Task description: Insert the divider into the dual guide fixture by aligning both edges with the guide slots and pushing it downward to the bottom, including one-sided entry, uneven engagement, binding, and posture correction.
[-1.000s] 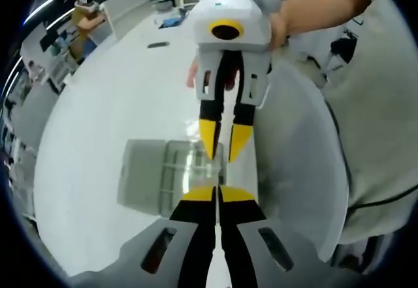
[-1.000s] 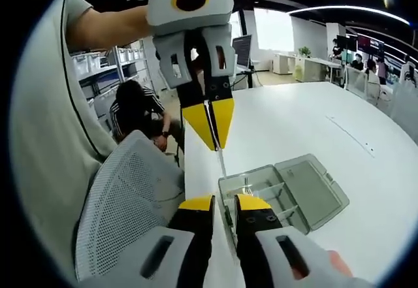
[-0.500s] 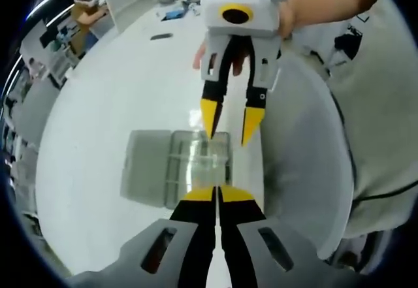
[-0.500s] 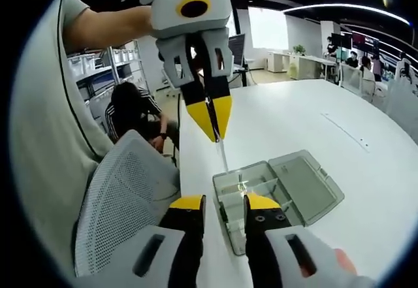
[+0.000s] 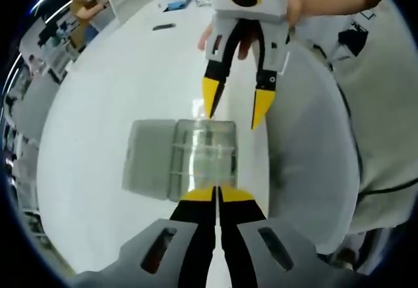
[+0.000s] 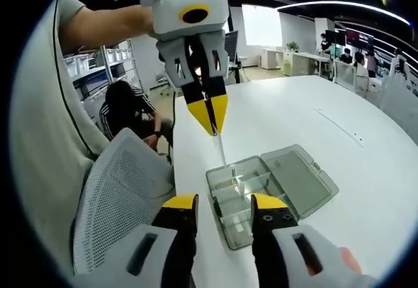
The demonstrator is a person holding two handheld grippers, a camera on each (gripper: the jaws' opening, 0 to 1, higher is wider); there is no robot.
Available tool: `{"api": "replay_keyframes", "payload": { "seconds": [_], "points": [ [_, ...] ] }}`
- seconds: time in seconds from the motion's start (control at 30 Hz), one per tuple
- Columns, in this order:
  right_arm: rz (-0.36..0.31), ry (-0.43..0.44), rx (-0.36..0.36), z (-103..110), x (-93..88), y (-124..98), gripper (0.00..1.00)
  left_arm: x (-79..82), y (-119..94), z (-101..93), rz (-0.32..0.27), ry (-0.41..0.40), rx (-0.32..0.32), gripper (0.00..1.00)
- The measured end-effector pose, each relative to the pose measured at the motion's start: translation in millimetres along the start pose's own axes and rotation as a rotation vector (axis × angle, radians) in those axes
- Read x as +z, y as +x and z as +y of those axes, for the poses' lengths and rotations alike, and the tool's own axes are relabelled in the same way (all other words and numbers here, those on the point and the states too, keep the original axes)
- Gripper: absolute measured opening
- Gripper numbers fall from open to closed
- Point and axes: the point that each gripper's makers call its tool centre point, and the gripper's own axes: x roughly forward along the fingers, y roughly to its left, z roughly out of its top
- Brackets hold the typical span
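Observation:
A clear plastic compartment box lies on the white table with its lid folded open beside it. My left gripper is shut on a thin clear divider whose far end reaches into the box. In the right gripper view the left gripper hangs from above, the divider running down from its yellow tips to the box. My right gripper stands open just above the box with nothing between its fingers. In the left gripper view the right gripper is open beyond the box's far edge.
The box sits close to the table's edge. A white mesh chair back stands right beside that edge. A seated person is behind it. The holder's torso borders the table. Small dark objects lie far off.
My right gripper has opened wider, let go of the divider and drawn back from it. The left gripper stays shut on the divider over the box.

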Motion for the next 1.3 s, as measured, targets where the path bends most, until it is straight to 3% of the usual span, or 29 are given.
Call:
{"api": "replay_keyframes", "payload": {
  "seconds": [1.3],
  "points": [
    [0.012, 0.031, -0.021, -10, -4.0, 0, 0.39, -21.7, 23, 13.7, 0.09, 0.012, 0.028, 0.0]
  ]
}}
